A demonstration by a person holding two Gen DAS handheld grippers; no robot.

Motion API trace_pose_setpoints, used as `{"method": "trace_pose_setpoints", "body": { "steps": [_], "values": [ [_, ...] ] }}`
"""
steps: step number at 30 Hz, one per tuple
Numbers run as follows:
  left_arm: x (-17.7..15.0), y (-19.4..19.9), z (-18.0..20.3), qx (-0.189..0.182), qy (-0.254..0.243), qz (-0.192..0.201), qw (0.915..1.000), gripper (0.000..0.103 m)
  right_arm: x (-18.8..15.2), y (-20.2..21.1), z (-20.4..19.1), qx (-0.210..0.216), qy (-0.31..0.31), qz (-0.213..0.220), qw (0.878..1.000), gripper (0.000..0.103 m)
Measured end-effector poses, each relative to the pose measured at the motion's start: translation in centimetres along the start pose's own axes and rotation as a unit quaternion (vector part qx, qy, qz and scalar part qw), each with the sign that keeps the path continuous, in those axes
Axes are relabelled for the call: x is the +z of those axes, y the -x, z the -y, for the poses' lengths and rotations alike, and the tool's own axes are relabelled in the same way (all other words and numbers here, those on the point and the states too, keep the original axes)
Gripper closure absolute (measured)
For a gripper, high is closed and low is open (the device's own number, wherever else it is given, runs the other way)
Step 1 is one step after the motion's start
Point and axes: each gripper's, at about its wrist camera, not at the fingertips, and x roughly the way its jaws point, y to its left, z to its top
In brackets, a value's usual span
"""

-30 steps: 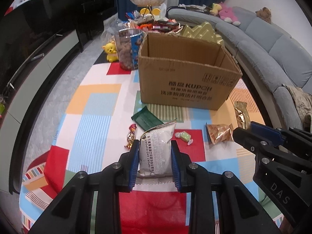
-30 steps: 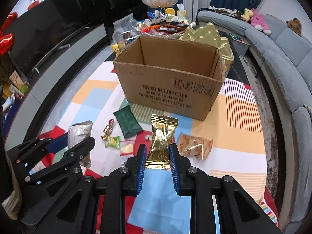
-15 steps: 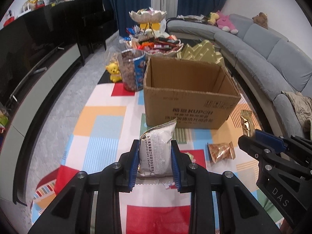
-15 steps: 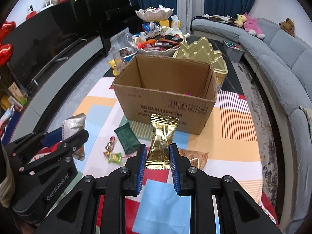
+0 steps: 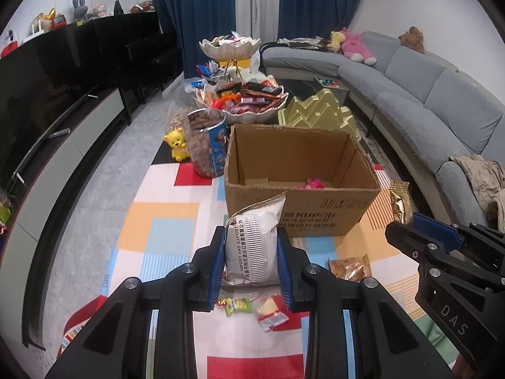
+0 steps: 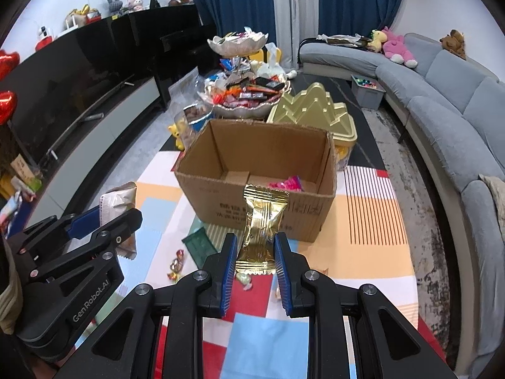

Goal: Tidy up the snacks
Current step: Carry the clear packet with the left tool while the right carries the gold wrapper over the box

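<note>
In the left wrist view, your left gripper (image 5: pixel 252 263) is pinching a white snack bag (image 5: pixel 252 246), its blue pads pressed against both sides, with the bag standing upright above the colourful patchwork table (image 5: pixel 157 221). Just past it sits the open cardboard box (image 5: pixel 300 186), with a bit of pink wrapping (image 5: pixel 312 183) showing on its floor. Below the bag, small wrapped candies (image 5: pixel 252 308) lie loose on the table, and an orange packet (image 5: pixel 348 267) rests to the right of them. At the right edge you can see your right gripper (image 5: pixel 407 237) holding a gold packet (image 5: pixel 399 203) near the box's corner. Behind the box stand a jar of brown snacks (image 5: pixel 205 145), a yellow bear toy (image 5: pixel 177 143) and a piled snack bowl (image 5: pixel 240 99).

In the right wrist view, your right gripper (image 6: pixel 255 263) is clamped on the gold packet (image 6: pixel 262 227), held upright in front of the box (image 6: pixel 258 173). A green packet (image 6: pixel 199 246) and a twisted candy (image 6: pixel 176 262) lie on the table to the left. Your left gripper (image 6: pixel 110 224) appears at the left with the white bag (image 6: pixel 118 203) between its fingers.
</note>
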Motion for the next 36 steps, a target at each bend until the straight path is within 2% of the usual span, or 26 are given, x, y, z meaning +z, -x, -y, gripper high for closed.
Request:
{"method": "trace_pose_setpoints", "body": {
  "steps": [20, 36],
  "values": [
    [6.0, -1.9, -0.2, -0.003, -0.008, 0.033, 0.9994, 0.073, 5.1, -0.5, 0.5, -0.01, -0.005, 0.037, 0.999, 0.077],
    [8.2, -5.7, 0.0, -0.015, -0.014, 0.025, 0.9995, 0.073, 7.1, -3.3, 1.5, -0.019, -0.013, 0.031, 0.999, 0.077]
  ]
}}
